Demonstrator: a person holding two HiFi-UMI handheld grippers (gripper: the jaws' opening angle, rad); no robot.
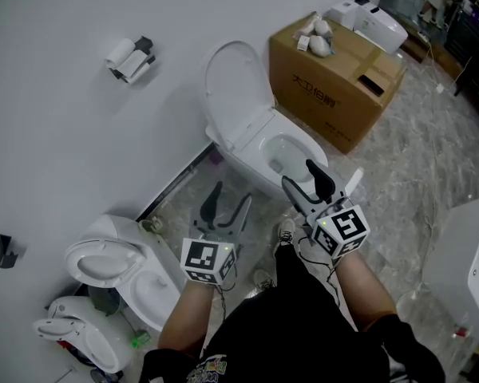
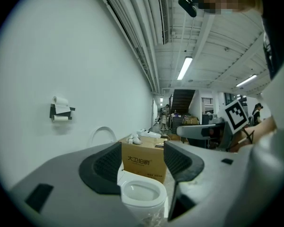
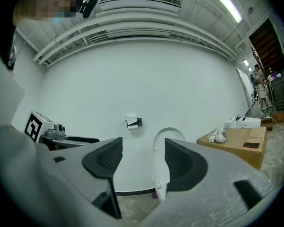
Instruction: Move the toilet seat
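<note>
The cardboard box [image 1: 335, 82] stood closed at about one o'clock in the head view, with a few small white items [image 1: 315, 37] lying on its top – what they were I could not tell. The toilet bowl [image 1: 286, 154] sat just beside the box, at its eight o'clock, uncovered, its white inside showing. A second toilet [image 1: 116, 266] stood against the wall at eight o'clock of the view.

The toilet seat [image 1: 235, 94] was at the back of the bowl, raised and leaning against the white wall [image 1: 56, 134]. Its long axis ran from the hinge toward eleven o'clock, rounded end uppermost and its inner face turned toward the person. The bowl's own long axis pointed away from the wall, toward four o'clock. A toilet paper holder [image 1: 130, 58] hung on the wall at the seat's nine o'clock, well apart from it.

The left gripper [image 1: 231, 194] hung low over the floor at the bowl's seven o'clock, jaws spread wide with nothing gripped; its own view showed only the distant bowl and box in the gap. The right gripper [image 1: 297, 174] hovered at the bowl's front rim, jaws likewise wide apart and gripping nothing – the raised seat showed in the gap between them, farther off and untouched.
</note>
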